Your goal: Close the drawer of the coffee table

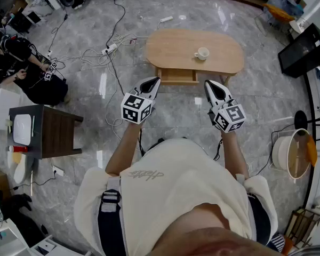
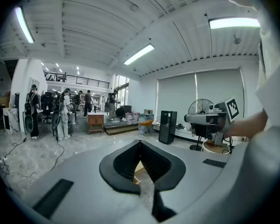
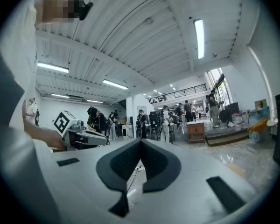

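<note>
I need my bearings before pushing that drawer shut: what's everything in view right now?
coffee table: one, light wood, oval, straight ahead
drawer: one, light wood, sticking out of the table's near side
cup: one, white, on the table top
floor: grey marble look, all around
power strip: one, white, on the floor left of the table
cables: several, black and white, trailing from the strip
cabinet: one, dark brown, at left
person: one, in black, crouched far left
left claw: shut, empty, short of the drawer
right claw: shut, empty, right of the drawer
</note>
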`<state>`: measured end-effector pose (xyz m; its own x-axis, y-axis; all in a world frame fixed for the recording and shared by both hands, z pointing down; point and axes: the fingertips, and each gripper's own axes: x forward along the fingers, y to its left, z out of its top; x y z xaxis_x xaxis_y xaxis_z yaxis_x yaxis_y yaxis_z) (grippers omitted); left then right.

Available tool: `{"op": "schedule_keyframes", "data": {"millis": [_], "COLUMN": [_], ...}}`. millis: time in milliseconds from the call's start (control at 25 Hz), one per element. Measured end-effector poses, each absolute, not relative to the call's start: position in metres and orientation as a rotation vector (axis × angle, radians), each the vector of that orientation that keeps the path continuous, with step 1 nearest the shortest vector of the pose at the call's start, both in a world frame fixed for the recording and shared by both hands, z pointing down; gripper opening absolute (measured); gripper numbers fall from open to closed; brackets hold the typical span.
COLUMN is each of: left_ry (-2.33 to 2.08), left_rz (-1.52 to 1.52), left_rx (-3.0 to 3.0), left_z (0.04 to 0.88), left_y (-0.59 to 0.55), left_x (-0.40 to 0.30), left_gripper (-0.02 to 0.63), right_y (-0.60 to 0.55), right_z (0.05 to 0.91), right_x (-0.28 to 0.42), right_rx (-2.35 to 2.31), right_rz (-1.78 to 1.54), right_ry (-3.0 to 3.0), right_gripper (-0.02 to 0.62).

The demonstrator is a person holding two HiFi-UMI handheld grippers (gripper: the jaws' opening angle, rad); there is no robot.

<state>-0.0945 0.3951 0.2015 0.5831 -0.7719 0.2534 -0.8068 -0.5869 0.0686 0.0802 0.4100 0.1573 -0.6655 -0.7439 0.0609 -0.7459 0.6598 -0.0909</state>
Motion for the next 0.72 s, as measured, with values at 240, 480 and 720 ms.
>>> {"op": "schedule_keyframes", "data": {"millis": [240,480,720], "left_ry": [-1.352,-1.366,-1.348], "left_rz": [0.276,0.124,0.150], "left_rx": [2.625,2.531,2.527], "left_z": [0.198,0.205,0.223], "left_y": [0.399,0.402,0.398], "left_x": [-0.103,-0.126,-0.136], "left_gripper": [0.006,0.006,0.006], "right_y": [0.414,0.415,0.411], "right_z": [0.164,0.173,0.176], "right_x": [0.082,0.073,0.075], "right_rx": [1.312,1.303,1.358], "right_rz": [0.198,0.217,0.200], "right_ry": [-2.835,-2.818,-2.778], "right_gripper": [-0.006,-0.006,-0.006]}}
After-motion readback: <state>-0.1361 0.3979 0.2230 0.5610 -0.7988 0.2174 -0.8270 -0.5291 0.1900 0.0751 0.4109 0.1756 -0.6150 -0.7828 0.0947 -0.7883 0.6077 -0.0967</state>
